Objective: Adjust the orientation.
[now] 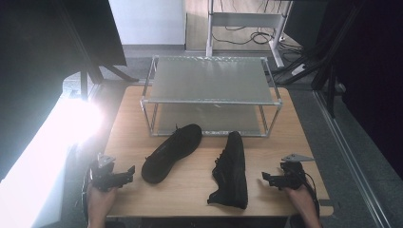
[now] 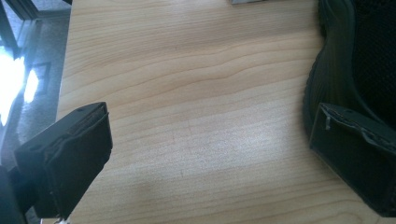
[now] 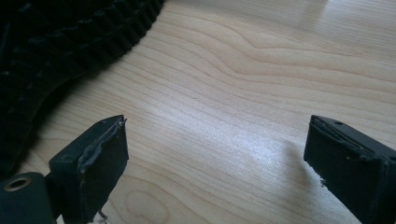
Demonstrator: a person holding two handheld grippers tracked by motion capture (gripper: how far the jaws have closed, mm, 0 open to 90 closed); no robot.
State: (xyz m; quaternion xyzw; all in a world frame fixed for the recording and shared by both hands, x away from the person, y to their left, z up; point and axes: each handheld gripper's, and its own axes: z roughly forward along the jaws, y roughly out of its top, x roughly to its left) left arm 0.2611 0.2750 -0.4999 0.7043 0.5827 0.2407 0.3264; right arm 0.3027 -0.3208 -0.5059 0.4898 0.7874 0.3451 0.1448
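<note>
Two black shoes lie on the wooden table (image 1: 190,187). The left shoe (image 1: 172,152) sits upright and slanted, its toe towards the rack. The right shoe (image 1: 231,172) lies nearer the front edge, turned on its side. My left gripper (image 1: 129,172) rests at the table's front left, open, its jaws pointing at the left shoe's heel (image 2: 355,56). In the left gripper view, bare wood shows between the jaws of my left gripper (image 2: 212,126). My right gripper (image 1: 265,178) sits at the front right, open and holding nothing. The right shoe's ridged sole (image 3: 56,46) lies just ahead and left of my right gripper (image 3: 217,135).
A metal two-shelf shoe rack (image 1: 209,80) stands at the back of the table, both shelves bare. Strong glare (image 1: 78,121) washes out the floor at the left. A white desk frame and cables (image 1: 247,28) stand beyond the rack.
</note>
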